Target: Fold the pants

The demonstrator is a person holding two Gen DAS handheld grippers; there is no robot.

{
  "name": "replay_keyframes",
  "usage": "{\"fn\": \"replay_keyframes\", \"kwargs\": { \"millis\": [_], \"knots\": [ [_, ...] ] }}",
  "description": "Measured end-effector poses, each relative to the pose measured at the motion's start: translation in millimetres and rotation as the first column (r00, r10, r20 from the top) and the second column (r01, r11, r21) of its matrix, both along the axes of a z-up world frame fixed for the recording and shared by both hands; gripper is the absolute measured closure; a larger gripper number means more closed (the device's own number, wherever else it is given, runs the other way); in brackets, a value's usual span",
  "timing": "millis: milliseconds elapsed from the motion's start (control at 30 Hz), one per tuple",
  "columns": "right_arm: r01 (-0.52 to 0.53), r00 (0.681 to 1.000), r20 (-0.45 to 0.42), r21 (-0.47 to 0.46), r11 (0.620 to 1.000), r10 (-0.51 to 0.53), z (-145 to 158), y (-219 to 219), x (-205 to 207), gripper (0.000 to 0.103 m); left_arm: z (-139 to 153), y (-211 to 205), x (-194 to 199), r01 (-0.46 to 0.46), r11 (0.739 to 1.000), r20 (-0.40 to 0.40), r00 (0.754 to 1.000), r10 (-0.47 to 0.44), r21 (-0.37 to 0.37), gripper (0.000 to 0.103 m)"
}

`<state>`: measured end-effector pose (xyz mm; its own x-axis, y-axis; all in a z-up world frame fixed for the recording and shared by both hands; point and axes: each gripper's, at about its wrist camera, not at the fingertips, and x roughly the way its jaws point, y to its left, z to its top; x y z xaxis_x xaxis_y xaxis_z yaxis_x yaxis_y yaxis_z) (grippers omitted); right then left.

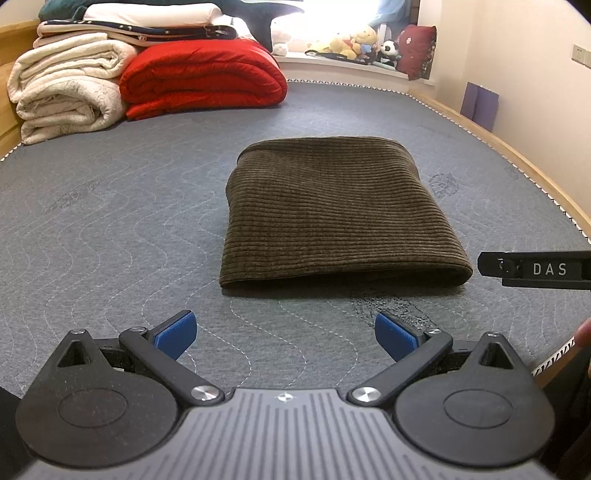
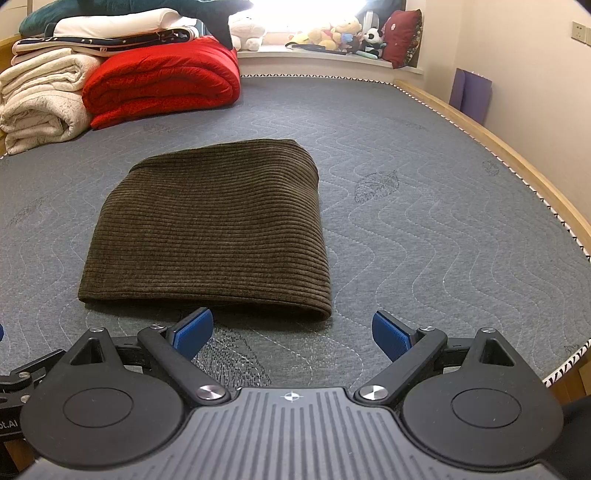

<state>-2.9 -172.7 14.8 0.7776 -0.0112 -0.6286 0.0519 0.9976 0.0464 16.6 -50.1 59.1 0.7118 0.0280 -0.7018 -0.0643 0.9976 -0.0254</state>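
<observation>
Grey quilted mattress (image 2: pixel 424 229) lies bare around the folded brown pants (image 2: pixel 210 229), its wooden edge far right. Left gripper (image 1: pixel 286 334) and right gripper (image 2: pixel 291 332) hover near, both spread, empty.

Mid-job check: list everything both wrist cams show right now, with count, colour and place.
pants: one, dark olive corduroy, folded flat mid-mattress
mattress: one, grey quilted, under everything
red blanket: one, folded, far left
cream blankets: folded stack, far left beside the red one
plush toys: several, mixed colours, window ledge
dark red cushion: one, ledge, right end
purple item: one, against right wall
left claw: open, blue pads, empty, short of the pants
right claw: open, blue pads, empty, at the pants' near edge
</observation>
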Motion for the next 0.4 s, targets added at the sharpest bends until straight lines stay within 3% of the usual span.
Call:
{"fn": "replay_keyframes", "kwargs": {
  "millis": [400],
  "knots": [
    [-0.001, 1.0, 0.002, -0.001, 1.0, 0.001, -1.3, -1.5, 0.3, 0.009, -0.2, 4.5, -3.2, 0.019, 1.0, 0.018, 1.0, -0.019, -0.008, 0.0]
  ]
}}
